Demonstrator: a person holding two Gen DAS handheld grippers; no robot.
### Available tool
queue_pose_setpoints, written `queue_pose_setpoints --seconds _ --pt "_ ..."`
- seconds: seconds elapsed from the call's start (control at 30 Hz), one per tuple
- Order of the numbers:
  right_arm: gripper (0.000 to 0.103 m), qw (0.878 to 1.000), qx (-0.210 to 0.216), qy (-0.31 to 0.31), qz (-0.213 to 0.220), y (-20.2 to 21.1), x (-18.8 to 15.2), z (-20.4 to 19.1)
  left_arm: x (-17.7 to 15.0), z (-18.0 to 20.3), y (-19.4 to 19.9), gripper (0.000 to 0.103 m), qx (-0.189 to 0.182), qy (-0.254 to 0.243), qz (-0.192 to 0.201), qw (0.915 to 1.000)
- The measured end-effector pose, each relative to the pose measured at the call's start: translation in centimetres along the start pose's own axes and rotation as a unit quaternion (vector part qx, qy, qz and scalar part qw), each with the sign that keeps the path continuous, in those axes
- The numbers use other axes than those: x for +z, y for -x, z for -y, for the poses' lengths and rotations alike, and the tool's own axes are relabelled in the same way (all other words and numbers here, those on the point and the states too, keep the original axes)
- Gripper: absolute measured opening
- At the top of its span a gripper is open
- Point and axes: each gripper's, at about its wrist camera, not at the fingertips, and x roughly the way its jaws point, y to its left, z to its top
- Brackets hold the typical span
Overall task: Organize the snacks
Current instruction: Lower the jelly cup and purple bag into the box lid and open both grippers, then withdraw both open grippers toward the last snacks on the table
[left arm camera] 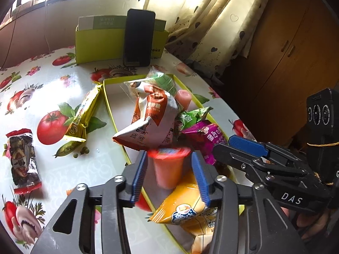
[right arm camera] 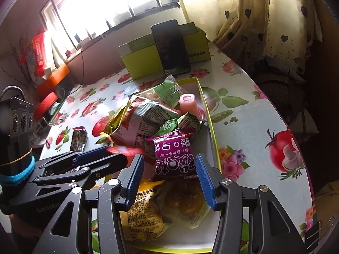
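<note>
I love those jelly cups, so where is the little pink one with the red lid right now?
In the left wrist view the jelly cup sits between the left gripper's open blue fingers, over the tray, beside the orange packet.

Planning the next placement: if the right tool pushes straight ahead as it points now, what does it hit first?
Most likely the purple snack packet, lying between the open fingers of the right tool inside the tray. Depth is unclear, so it could pass above.
</note>
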Motion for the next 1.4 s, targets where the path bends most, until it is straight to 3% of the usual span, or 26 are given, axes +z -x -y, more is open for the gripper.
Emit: queue_pose_setpoints --seconds 0.43,0.83,1.4 --pt "0.050 1.000 0.000 0.008 0.004 1.7 -0.6 -1.1 -1.1 -0.3 2.8 0.050 0.013 0.000 0.022 0.9997" --pt "0.050 1.000 0.006 0.023 0.005 3.1 -1.4 -3.2 -2.6 -0.8 6.3 0.050 0.051 0.006 0.051 0.9974" --pt "0.051 0.999 0.011 0.041 -0.001 3.0 -1.8 -5.9 -3.9 -2.6 8.4 0.049 0.080 0.020 0.062 0.9946"
